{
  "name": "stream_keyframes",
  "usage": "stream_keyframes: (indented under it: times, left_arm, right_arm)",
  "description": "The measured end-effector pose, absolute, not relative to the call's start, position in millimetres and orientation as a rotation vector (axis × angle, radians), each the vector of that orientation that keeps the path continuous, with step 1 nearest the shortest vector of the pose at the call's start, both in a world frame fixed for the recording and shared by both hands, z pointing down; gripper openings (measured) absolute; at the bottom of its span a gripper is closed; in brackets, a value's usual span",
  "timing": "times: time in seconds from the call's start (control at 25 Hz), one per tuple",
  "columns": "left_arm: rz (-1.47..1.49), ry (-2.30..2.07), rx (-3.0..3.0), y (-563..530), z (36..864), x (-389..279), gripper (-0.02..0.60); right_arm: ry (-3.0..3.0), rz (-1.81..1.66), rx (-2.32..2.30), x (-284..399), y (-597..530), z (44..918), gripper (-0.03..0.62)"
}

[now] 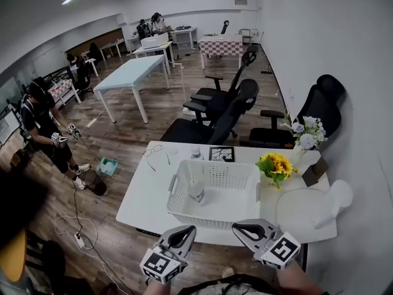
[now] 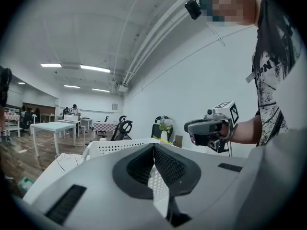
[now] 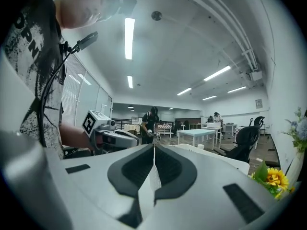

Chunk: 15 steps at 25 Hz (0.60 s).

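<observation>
I hold both grippers at the near edge of the white table, just short of the white basket. The left gripper has its jaws pressed together on nothing. The right gripper is the same, tips meeting and empty. A small white container stands inside the basket, toward its left, untouched. Sunflowers sit just right of the basket's far corner. By my reading nothing is grasped yet, so all the handling is left.

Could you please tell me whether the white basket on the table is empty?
No, a small white container stands inside the basket, near its left side.
</observation>
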<state>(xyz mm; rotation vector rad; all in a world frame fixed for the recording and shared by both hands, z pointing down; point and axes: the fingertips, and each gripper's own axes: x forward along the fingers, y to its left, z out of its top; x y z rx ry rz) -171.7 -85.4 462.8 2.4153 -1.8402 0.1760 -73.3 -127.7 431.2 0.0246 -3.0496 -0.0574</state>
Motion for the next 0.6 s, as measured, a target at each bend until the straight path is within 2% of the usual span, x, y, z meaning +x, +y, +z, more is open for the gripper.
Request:
stream_keyframes:
  times: [0.6]
  left_arm:
    - [0.156,-1.935,2.358,-139,460,-191,0.011]
  right_arm:
    - [-3.076,-0.109,-0.133,-96,-170,411,0.023]
